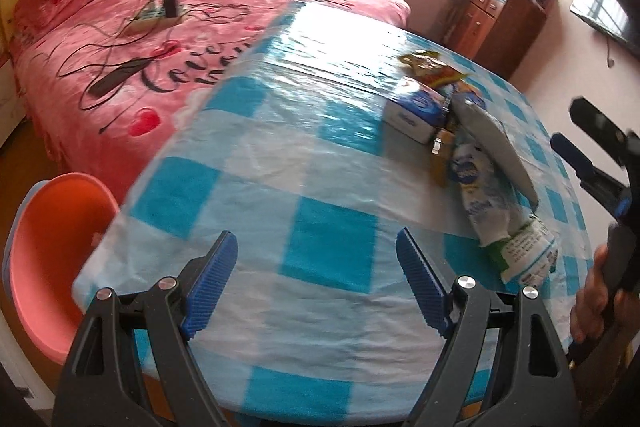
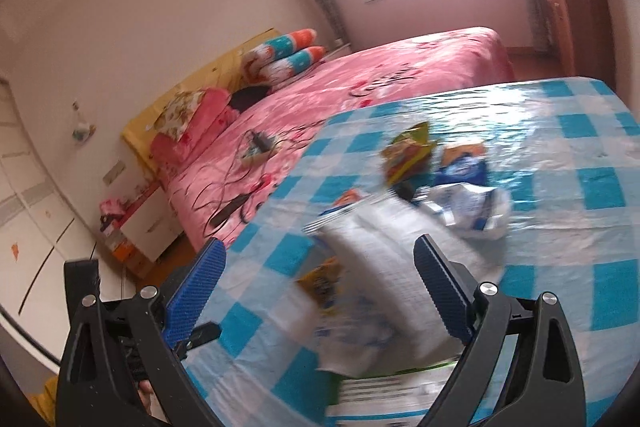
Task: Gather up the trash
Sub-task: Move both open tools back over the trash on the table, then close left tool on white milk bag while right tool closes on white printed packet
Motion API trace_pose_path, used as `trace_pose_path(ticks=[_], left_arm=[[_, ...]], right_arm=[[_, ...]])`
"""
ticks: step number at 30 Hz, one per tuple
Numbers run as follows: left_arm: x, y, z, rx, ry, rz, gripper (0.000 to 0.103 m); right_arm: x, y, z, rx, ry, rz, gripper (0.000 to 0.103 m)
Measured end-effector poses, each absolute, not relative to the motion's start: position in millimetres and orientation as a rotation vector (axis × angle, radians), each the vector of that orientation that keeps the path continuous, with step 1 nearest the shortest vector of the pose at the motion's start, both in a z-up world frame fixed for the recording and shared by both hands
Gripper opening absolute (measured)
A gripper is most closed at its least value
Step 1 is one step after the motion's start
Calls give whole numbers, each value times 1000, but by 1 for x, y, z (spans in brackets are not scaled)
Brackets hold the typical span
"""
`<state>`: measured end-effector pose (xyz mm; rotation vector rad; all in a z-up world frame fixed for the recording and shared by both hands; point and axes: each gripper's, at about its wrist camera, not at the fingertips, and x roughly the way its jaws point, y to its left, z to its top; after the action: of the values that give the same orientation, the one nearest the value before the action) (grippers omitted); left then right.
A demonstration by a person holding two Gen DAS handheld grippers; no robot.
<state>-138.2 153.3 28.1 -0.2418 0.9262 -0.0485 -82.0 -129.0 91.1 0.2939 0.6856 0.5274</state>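
Risk I noted: with my left gripper [image 1: 316, 281] and right gripper [image 2: 320, 291] both gaping and empty, the loose wrappers [image 1: 472, 147] heaped by the table's [image 1: 280, 187] right edge could be swept overboard by the right jaws.

Table [image 1: 320, 187] under blue-white checked plastic cloth, fills frame centre; heap of trash wrappers [image 1: 472, 147] at right of left-wrist frame; green-yellow snack bag [image 1: 430, 69] at heap's upper end.
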Motion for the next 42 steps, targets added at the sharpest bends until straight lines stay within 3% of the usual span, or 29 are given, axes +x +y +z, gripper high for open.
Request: trace_pose_path(ticks=[17,42], left_arm=[[-107,63,36,-268,986,-257,82],[-61,0,22,-56,1049,-249,81]], right_arm=[[-42,-223,67,463,746,399,94],[-16,-156,46,351,888,629,94]])
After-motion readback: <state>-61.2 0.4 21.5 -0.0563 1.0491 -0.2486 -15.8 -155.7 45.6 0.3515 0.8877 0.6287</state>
